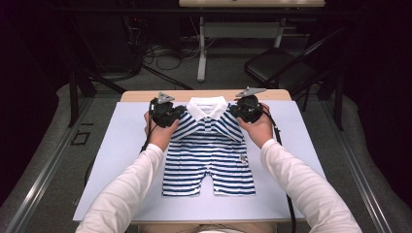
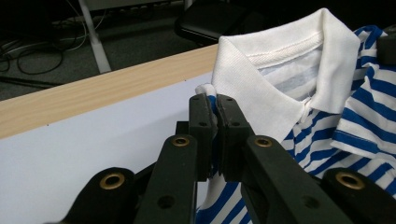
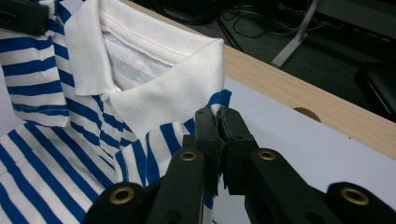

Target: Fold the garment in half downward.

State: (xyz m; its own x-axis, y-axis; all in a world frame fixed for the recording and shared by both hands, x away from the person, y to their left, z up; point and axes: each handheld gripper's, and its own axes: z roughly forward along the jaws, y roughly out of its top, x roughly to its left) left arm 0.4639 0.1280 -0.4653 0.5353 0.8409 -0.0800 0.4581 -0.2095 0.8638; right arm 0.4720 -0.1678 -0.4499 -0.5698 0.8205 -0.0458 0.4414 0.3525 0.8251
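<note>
Striped romper lies flat on the pale mat, front up, legs toward the person. White collar is the landmark, at the far end.

Left gripper, just left of collar: jaws pinched tight on the shoulder fabric, cloth visible between the pads. Right gripper, just right of collar: likewise clamped on the other shoulder.

Progress, as judged: both shoulders are gripped and the garment looks spread and smooth. No fold made yet; if folding is the aim, all of it remains.
</note>
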